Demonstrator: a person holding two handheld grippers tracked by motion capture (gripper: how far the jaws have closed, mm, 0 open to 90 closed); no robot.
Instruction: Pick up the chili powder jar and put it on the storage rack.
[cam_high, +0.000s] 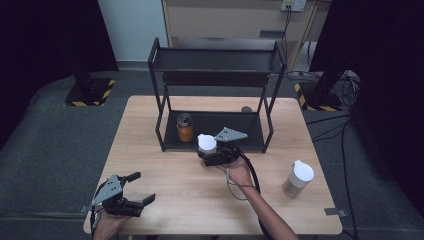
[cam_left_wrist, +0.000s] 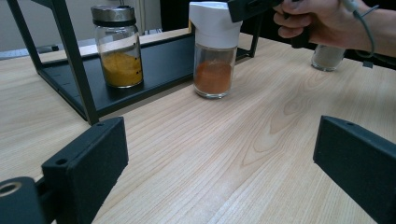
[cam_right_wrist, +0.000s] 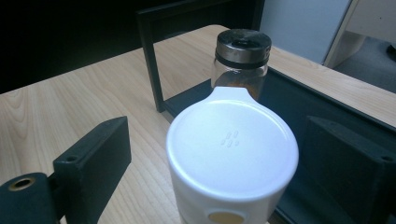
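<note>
While the left tool gapes wide over bare table, the right tool straddles the white-capped jar (pads apart from it).

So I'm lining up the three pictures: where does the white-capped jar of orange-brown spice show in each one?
High view: the white-capped jar stands at centre, just in front of the black rack.
Left gripper view: upper centre, on the table beside the rack.
Right gripper view: bottom centre, cap seen from above.
Shared landmark: the metal-lidded jar of yellow spice on the rack's bottom shelf.
</note>
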